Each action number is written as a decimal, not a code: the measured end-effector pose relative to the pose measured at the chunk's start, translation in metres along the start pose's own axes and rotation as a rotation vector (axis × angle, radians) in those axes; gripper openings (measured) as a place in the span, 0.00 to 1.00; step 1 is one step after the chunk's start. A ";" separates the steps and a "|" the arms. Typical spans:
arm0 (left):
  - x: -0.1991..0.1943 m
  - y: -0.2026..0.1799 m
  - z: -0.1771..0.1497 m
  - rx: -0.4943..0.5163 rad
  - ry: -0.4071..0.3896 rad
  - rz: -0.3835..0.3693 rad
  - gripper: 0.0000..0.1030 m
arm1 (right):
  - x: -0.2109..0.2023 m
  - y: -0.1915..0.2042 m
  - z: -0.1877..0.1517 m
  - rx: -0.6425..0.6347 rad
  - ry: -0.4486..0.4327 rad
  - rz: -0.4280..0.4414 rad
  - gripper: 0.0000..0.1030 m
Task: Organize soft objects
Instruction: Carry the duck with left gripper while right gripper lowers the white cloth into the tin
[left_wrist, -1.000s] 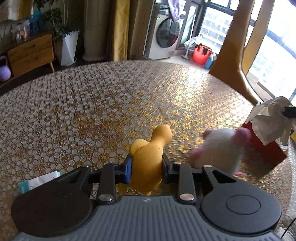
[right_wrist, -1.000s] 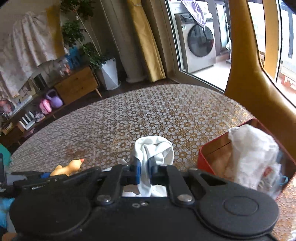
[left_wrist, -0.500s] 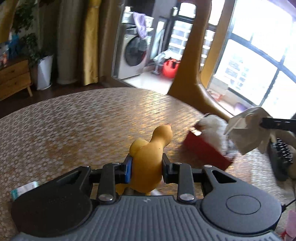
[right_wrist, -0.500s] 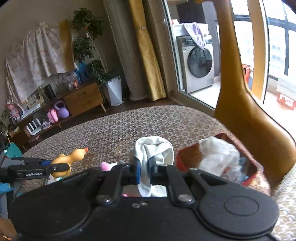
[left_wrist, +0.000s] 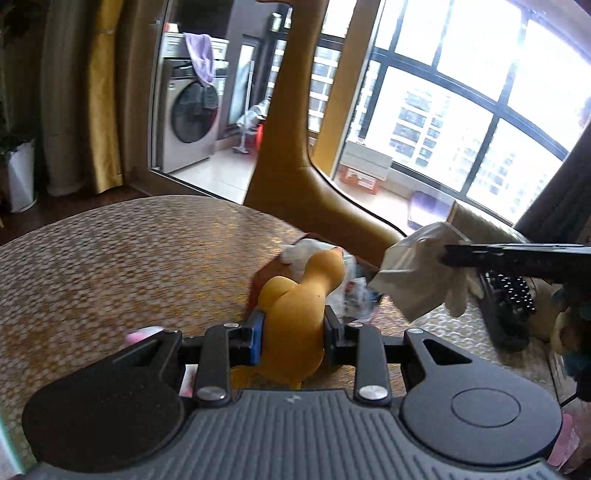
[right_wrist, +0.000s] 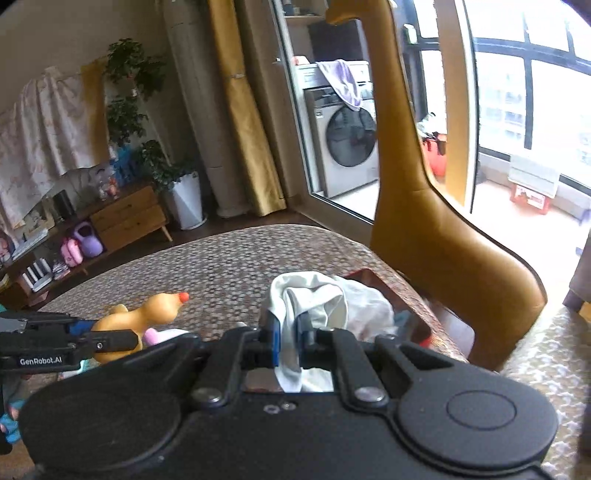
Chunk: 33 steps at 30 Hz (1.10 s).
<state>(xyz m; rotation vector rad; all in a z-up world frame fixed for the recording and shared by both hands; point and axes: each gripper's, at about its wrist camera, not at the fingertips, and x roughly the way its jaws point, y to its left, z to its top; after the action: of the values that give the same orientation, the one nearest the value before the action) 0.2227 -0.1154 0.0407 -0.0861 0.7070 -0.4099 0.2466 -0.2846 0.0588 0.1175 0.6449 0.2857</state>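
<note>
The left gripper (left_wrist: 293, 330) is clenched on a soft yellow rubber duck (left_wrist: 295, 314), carried above the patterned round table (left_wrist: 129, 258). The right gripper (right_wrist: 287, 341) pinches a crumpled white cloth (right_wrist: 306, 299) the same way. Beyond both, at the table's far edge by the tan leather chair (right_wrist: 436, 236), sits the red box (right_wrist: 380, 278), already holding white soft things. This looks like the carrying step; next, each load needs centring over the box before release.

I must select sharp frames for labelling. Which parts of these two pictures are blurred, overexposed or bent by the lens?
Left wrist view: the gold patterned tablecloth is motion-smeared, the big window is blown out white, and the yellow rubber duck stays fairly sharp. Right wrist view: the window glares, the tan leather chair back curves from fisheye distortion, and the white cloth is slightly soft.
</note>
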 end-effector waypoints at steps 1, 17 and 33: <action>0.006 -0.005 0.002 0.002 0.003 -0.006 0.29 | 0.000 -0.006 -0.001 0.004 0.004 -0.005 0.08; 0.117 -0.050 0.036 0.048 0.085 -0.037 0.29 | 0.043 -0.063 -0.003 0.029 0.078 -0.074 0.08; 0.205 -0.045 0.045 0.026 0.146 0.000 0.29 | 0.127 -0.098 0.008 0.098 0.141 -0.103 0.08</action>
<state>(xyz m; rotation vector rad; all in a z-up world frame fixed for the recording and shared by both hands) 0.3771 -0.2399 -0.0416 -0.0316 0.8455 -0.4280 0.3700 -0.3403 -0.0273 0.1585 0.8030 0.1634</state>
